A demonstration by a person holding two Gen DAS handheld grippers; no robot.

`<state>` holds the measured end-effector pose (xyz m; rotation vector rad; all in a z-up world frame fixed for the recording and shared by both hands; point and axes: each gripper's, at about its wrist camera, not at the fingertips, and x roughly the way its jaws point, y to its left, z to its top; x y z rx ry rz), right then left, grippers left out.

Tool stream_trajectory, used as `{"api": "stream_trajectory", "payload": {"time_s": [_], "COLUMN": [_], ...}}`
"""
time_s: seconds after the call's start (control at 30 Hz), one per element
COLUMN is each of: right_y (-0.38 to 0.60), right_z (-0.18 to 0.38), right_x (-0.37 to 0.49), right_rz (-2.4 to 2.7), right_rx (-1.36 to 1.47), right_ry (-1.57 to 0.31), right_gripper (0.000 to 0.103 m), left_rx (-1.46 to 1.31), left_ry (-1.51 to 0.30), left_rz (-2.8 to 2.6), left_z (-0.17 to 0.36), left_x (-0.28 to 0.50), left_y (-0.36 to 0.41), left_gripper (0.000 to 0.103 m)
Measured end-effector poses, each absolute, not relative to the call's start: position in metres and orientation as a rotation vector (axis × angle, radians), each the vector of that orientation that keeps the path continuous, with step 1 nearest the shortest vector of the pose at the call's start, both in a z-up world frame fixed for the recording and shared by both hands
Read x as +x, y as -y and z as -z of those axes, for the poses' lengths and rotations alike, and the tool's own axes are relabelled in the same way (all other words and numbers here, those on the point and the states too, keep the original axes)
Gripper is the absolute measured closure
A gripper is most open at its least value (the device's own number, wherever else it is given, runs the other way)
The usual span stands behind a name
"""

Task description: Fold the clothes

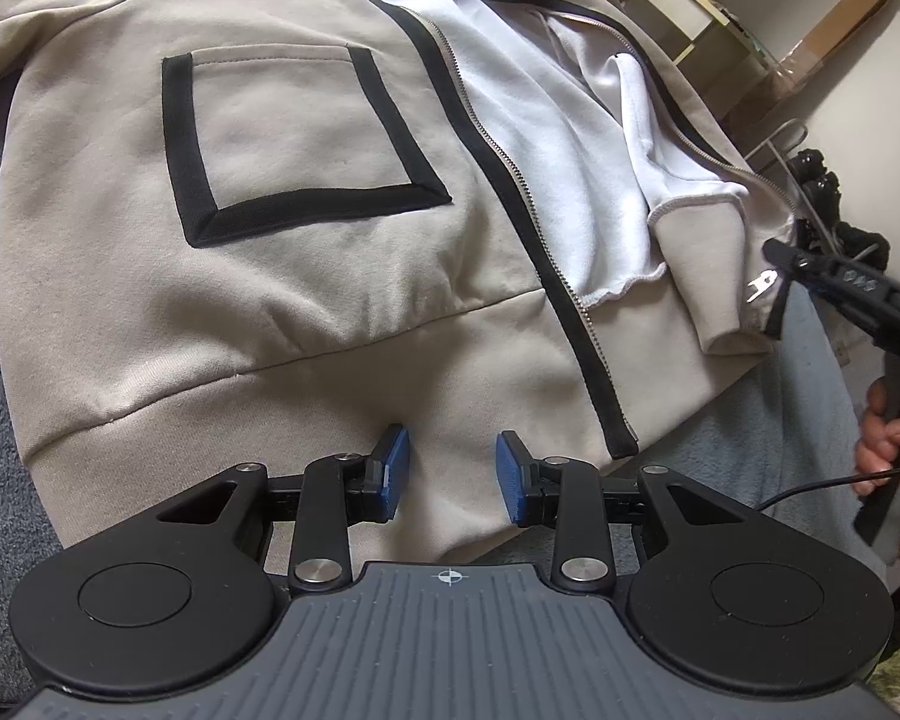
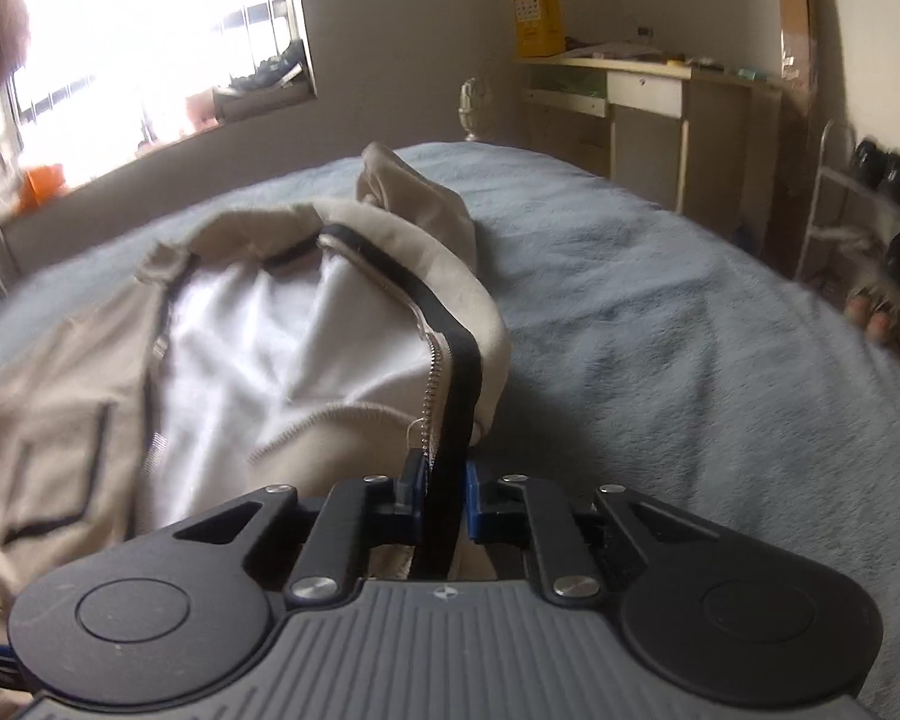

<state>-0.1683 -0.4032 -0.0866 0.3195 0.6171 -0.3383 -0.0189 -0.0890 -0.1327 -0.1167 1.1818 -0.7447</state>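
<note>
A beige zip jacket (image 1: 306,276) with black trim and a white lining (image 1: 546,138) lies unzipped on a grey bed. Its left front panel, with a black-edged pocket (image 1: 294,138), lies flat. My left gripper (image 1: 450,468) hovers open over the panel's hem, blue pads apart with nothing between them. My right gripper (image 2: 444,486) is shut on the black zipper edge of the jacket's (image 2: 402,276) right front panel, lifting it off the bed. In the left wrist view that right gripper (image 1: 780,276) shows at the right edge, held by a hand (image 1: 888,438).
The grey blanket (image 2: 660,330) stretches wide to the right of the jacket. Beyond the bed stand a desk (image 2: 648,90), a shoe rack (image 2: 870,228) and a bright window (image 2: 150,30).
</note>
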Motion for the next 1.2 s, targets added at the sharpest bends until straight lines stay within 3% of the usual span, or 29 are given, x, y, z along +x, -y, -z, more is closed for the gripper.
{"api": "stream_trajectory", "payload": {"time_s": [0.23, 0.47, 0.73, 0.93, 1.2], "right_y": [0.409, 0.355, 0.292, 0.317, 0.335], "right_z": [0.033, 0.007, 0.094, 0.126, 0.131], "right_x": [-0.176, -0.130, -0.063, -0.060, -0.063], "right_rz": [0.058, -0.394, -0.541, -0.547, -0.588], "right_rx": [0.393, 0.243, 0.343, 0.628, 0.733], "right_ry": [-0.523, -0.665, -0.980, -0.955, -0.901], "right_gripper": [0.092, 0.092, 0.092, 0.092, 0.092], "left_rx": [-0.154, -0.227, -0.301, -0.272, -0.494], "left_ry": [-1.182, -1.183, -1.178, -1.115, -1.115], "left_rz": [0.748, 0.763, 0.777, 0.866, 0.980], "left_z": [0.134, 0.137, 0.138, 0.128, 0.131], "left_x": [-0.018, -0.016, -0.015, -0.023, -0.021], "left_y": [0.085, 0.076, 0.066, 0.067, 0.063], "left_gripper": [0.071, 0.071, 0.071, 0.071, 0.071]}}
